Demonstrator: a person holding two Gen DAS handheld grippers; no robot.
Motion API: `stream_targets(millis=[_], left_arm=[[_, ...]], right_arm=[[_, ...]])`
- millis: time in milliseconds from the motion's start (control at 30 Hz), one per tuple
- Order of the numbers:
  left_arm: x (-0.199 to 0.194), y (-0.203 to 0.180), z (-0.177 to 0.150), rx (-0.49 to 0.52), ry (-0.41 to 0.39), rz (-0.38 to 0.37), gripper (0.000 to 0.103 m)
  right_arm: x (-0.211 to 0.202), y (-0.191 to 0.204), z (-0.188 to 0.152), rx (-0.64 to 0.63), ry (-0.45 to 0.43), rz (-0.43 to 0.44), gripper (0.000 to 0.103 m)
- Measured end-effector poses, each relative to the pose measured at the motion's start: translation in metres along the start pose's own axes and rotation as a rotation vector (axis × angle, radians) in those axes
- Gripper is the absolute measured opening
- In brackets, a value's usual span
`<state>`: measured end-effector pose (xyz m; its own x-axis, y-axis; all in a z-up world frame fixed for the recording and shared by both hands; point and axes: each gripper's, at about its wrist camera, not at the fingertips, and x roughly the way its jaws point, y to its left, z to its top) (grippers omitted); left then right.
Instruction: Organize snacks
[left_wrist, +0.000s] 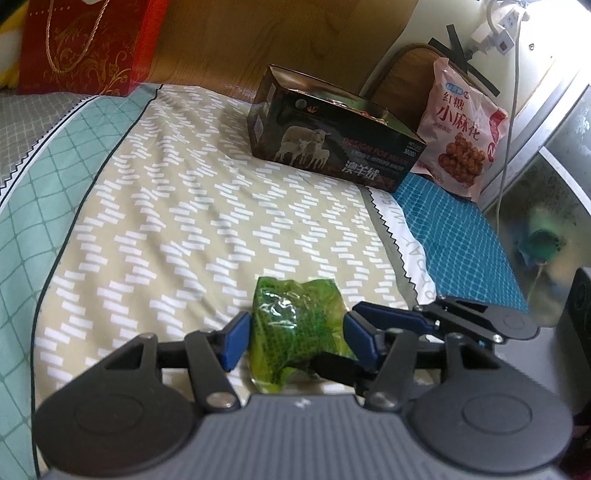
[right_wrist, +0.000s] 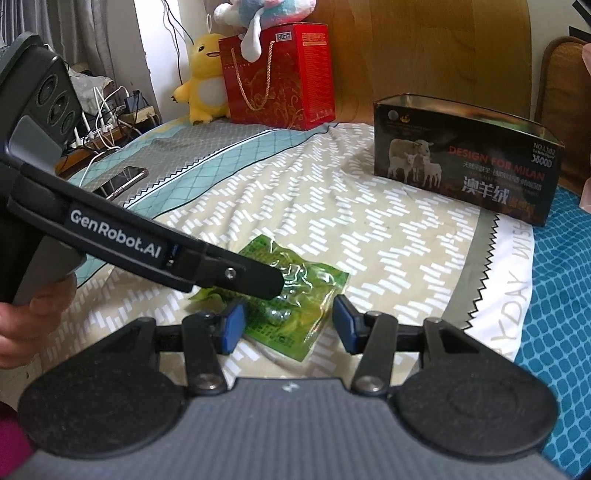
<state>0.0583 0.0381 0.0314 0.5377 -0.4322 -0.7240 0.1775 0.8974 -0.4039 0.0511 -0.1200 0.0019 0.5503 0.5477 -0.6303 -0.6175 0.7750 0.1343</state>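
Observation:
A crinkled green snack packet (left_wrist: 295, 325) (right_wrist: 295, 295) lies on the patterned bedspread (left_wrist: 184, 229). My left gripper (left_wrist: 297, 339) straddles it, with a blue pad close on each side and the packet resting on the bed; I read it as open. My right gripper (right_wrist: 288, 328) stands open around the packet's near end, its right pad a little clear of the wrapper. The left gripper's fingers (right_wrist: 258, 280) reach in from the left over the packet. The right gripper's fingers (left_wrist: 388, 317) come in from the right. Farther back stands a dark open-topped box (left_wrist: 332, 144) (right_wrist: 461, 166) with sheep printed on it.
A pink snack bag (left_wrist: 461, 125) leans behind the box at the right. A red gift bag (right_wrist: 277, 74) and a yellow plush toy (right_wrist: 207, 77) stand against the wooden headboard. A phone (right_wrist: 122, 181) and cables lie at the bed's left edge. A hand (right_wrist: 22, 325) holds the left gripper.

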Motion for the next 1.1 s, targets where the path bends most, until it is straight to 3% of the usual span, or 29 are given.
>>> stream_targets(millis=[1100], left_arm=[[0.0042,-0.0097,0.0030,0.032,0.003,0.098,0.037]], right_arm=[[-0.0049,-0.0004,-0.0061,0.010,-0.041,0.020,0.056]])
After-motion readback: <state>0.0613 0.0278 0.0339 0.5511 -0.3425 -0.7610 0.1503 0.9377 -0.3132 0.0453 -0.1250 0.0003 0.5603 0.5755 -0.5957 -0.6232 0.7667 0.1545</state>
